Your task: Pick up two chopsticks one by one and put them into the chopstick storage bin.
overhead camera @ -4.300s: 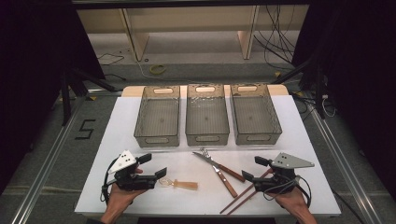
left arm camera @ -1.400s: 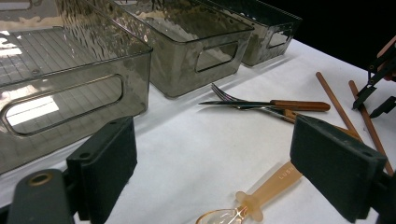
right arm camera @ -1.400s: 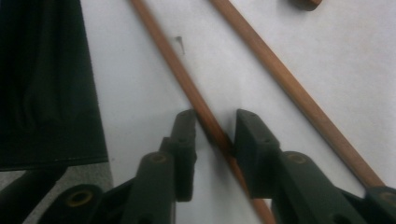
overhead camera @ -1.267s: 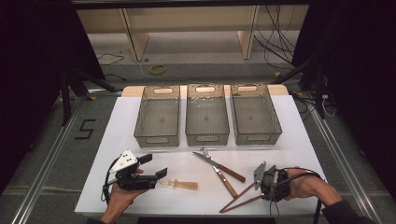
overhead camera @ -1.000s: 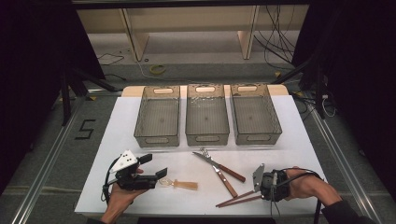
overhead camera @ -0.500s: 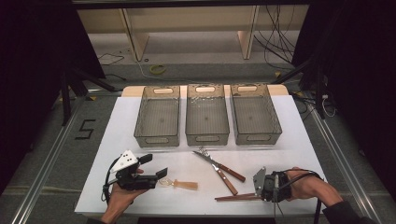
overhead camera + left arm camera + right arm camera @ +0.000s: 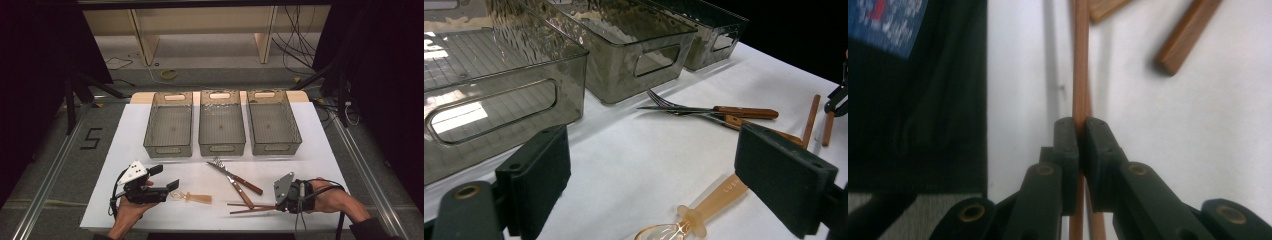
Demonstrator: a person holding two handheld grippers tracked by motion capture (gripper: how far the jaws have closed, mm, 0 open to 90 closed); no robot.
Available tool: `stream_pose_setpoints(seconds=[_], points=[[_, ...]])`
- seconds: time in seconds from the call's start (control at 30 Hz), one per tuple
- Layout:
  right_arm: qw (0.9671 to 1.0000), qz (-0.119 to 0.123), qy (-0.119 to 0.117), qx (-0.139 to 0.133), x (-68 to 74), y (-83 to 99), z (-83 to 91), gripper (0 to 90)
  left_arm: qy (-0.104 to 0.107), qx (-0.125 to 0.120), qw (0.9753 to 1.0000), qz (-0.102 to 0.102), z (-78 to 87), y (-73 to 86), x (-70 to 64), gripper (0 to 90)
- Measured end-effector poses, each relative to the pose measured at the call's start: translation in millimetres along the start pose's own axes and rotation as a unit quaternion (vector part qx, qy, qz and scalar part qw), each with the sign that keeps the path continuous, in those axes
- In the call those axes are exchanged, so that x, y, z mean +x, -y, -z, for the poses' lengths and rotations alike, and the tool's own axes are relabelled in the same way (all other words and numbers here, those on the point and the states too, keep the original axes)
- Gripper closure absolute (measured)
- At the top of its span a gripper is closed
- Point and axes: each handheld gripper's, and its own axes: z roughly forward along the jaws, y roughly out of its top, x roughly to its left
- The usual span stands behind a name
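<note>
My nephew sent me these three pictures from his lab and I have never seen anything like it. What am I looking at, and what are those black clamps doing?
A person sits at a white table and holds a hand-held clamp tool in each hand. The high view looks down from above. The other two pictures come from small cameras riding on each tool, looking along its black jaws.

On the table stand three smoky transparent plastic bins in a row. In front of them lie a wooden-handled fork crossed with a wooden-handled knife, and a translucent amber plastic spoon.

The left gripper is open near the spoon, holding nothing. The right gripper is shut on a pair of brown wooden chopsticks, which lie low across the table's near edge.
</note>
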Motion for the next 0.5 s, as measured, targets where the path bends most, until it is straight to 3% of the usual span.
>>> stream_pose_setpoints(seconds=[0.27, 0.37, 0.5], points=[[0.9975, -0.046, 0.024, -0.047, -7.3, -13.4, 5.3, 85.2, -0.004, 0.001, 1.0, -0.003, 0.7, -0.9, -0.4, 13.8], [0.9982, -0.035, 0.03, -0.038, -6.6, -24.3, 4.8, 85.2, 0.007, 0.003, 1.0, 0.0, 1.1, -4.5, -1.8, 14.0], [0.9989, -0.014, 0.035, -0.027, -9.9, -43.3, 4.9, 85.1, 0.028, 0.029, 0.9991, -0.014, -2.4, -16.2, -10.8, 13.9]])
